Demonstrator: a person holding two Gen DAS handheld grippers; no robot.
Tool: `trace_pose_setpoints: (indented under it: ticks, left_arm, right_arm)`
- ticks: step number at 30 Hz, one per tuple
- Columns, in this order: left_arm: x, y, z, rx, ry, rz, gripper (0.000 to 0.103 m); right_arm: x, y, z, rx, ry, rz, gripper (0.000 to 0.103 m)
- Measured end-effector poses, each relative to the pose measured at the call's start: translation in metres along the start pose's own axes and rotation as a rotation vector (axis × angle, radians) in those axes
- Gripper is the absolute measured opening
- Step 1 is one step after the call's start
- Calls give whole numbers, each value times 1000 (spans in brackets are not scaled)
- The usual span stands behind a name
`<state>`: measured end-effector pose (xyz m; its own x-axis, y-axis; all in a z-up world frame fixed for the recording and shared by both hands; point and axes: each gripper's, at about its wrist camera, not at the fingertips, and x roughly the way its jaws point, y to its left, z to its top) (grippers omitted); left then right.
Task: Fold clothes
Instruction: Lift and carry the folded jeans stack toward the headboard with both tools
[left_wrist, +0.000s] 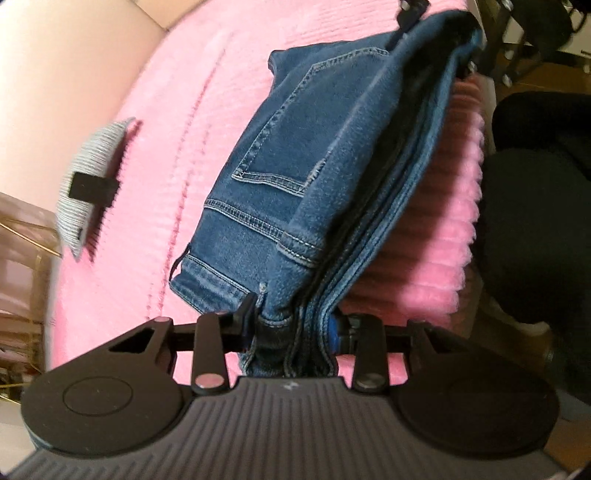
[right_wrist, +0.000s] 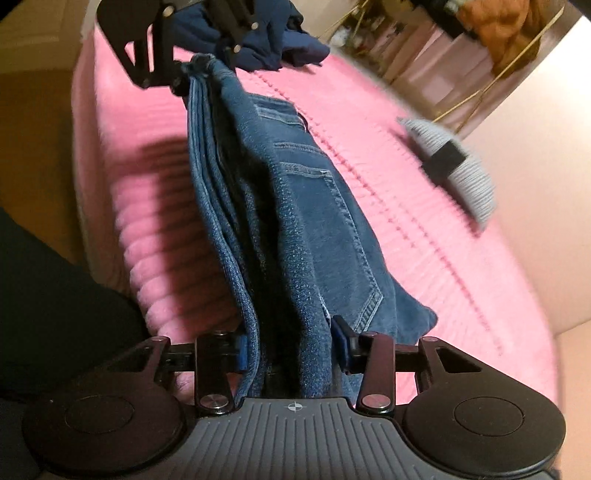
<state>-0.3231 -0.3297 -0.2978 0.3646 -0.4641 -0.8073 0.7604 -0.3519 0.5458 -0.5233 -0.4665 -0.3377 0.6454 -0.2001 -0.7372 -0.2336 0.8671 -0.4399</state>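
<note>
Folded blue jeans (left_wrist: 314, 166) hang stretched between my two grippers above a pink ribbed blanket (left_wrist: 155, 110). My left gripper (left_wrist: 291, 326) is shut on the waistband end, with several denim layers bunched between its pads. In the right wrist view my right gripper (right_wrist: 291, 347) is shut on the other end of the jeans (right_wrist: 314, 221), its blue pads pressed against the fold. At the far end the left gripper (right_wrist: 192, 74) shows, clamped on the denim. A back pocket faces up in both views.
A grey striped folded garment (left_wrist: 92, 173) (right_wrist: 454, 166) with a black tag lies on the blanket (right_wrist: 424, 240) near the wall. A navy garment (right_wrist: 258, 40) lies at the far end. A person's dark-clothed leg (left_wrist: 535, 221) (right_wrist: 55, 295) stands beside the bed edge.
</note>
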Motion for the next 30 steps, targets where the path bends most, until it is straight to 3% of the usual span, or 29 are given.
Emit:
trace_pose_setpoints:
  ticks: [10,14,18,23,30]
  left_arm:
    - [-65,85,61,17,70,-182,31]
    - [-97,118,92,29,57,-248,30]
    - [-119,137,124,70,-5,-276,30]
    - [-128,160,176,173,-126,-291,30]
    - [-130,180,302,374,-346,-269,30]
  right_arm:
    - [-88,-116,65,53,133,182,38]
    - [-128,-151,79,81,191,190,36]
    - [-162,-179,75,160,249,145,35]
    - [-205,-212,57,270,312,25,35]
    - [-275,-293,2,386,387,-219,34]
